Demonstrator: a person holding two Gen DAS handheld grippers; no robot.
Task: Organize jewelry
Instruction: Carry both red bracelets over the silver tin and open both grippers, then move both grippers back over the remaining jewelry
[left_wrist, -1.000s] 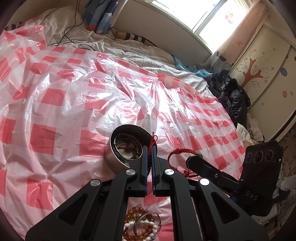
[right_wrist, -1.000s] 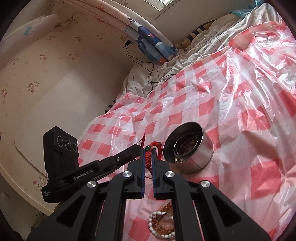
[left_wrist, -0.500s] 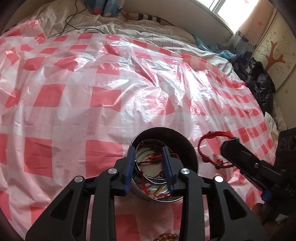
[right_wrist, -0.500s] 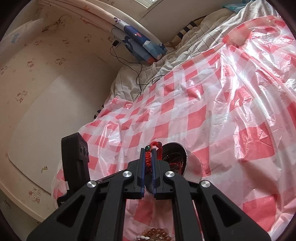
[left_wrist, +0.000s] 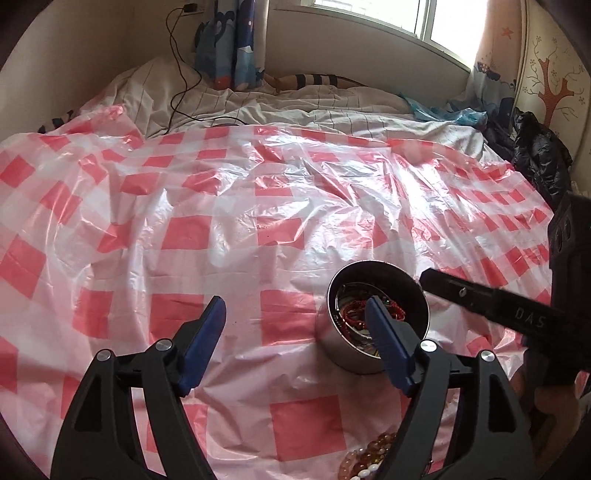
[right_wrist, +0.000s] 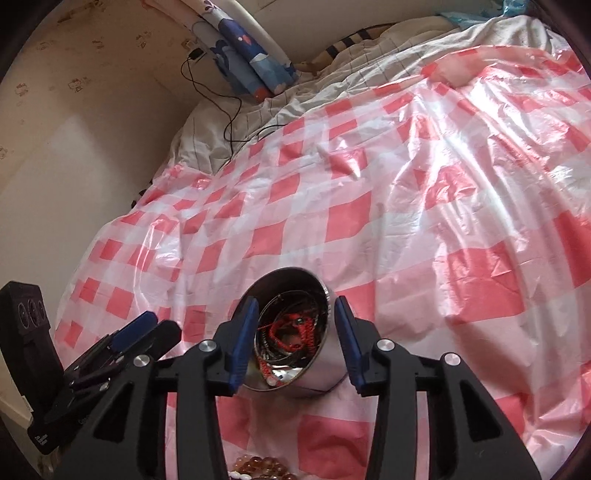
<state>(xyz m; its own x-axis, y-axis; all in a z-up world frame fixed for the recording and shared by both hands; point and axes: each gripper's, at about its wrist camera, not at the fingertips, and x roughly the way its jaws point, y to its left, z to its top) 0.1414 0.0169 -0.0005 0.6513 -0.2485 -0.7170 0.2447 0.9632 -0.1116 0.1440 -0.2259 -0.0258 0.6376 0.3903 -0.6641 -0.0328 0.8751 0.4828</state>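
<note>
A round steel tin (left_wrist: 354, 356) stands on the red-checked plastic sheet and holds red cord bracelets (left_wrist: 351, 314) and metal bangles. My left gripper (left_wrist: 295, 314) is open and empty, with its right finger in front of the tin. My right gripper (right_wrist: 295, 314) is open just above the tin (right_wrist: 317, 376), its jaws on either side of the opening, with the red bracelets (right_wrist: 291, 332) lying inside. Amber and white bead bracelets (left_wrist: 369, 461) lie on the sheet near me; they also show in the right wrist view (right_wrist: 258, 465).
The checked sheet (left_wrist: 221, 229) covers a bed with rumpled white bedding (left_wrist: 295, 107) behind. A black cable (left_wrist: 177, 92) runs down from a wall socket. A black jacket (left_wrist: 535, 155) lies at the right by a cupboard.
The left gripper opened over the tin, dropped its red bracelet in and drew back to the left. The right gripper carried its red bracelet over the tin and opened; that bracelet lies inside.
</note>
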